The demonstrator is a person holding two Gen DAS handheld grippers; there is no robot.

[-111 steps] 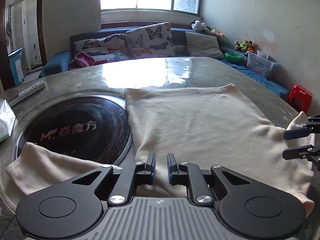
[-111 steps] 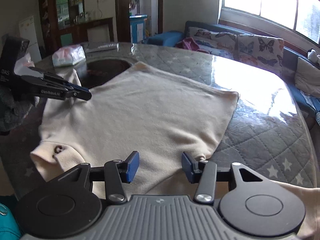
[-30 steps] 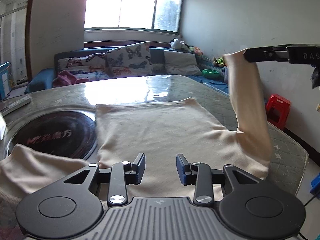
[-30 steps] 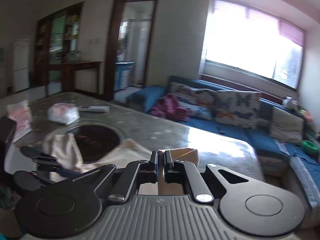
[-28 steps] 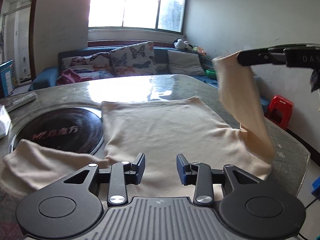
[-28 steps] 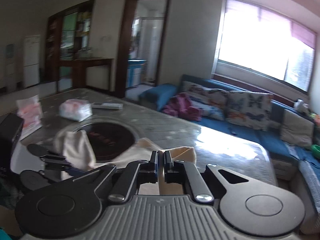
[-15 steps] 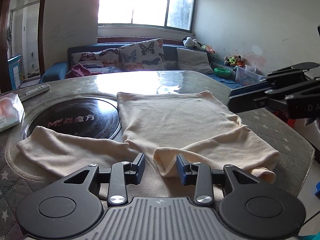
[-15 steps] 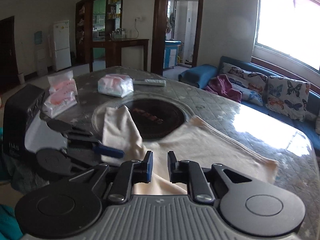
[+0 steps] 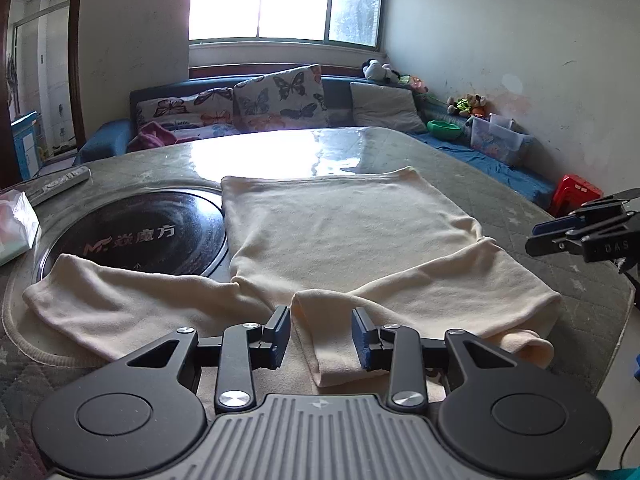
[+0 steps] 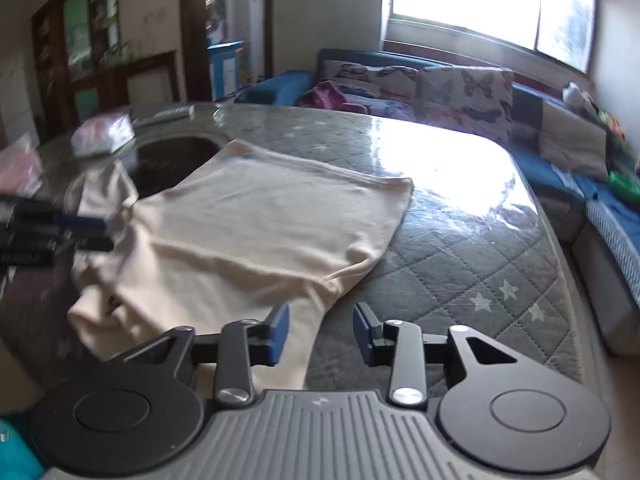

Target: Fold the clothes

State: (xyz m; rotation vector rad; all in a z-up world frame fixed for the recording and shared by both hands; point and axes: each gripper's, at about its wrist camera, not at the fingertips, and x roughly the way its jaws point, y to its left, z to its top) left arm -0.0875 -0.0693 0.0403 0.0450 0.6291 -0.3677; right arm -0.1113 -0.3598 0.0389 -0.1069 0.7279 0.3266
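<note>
Right gripper jaws are opening with nothing held, left gripper is part open around the folded sleeve cuff, ungripped, so honestly a careless nudge could unfold it toward the table edge.

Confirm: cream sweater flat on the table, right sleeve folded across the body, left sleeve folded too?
Not the left sleeve: the left wrist view shows it still spread out beside the black disc. The right sleeve does lie across the cream sweater.
</note>
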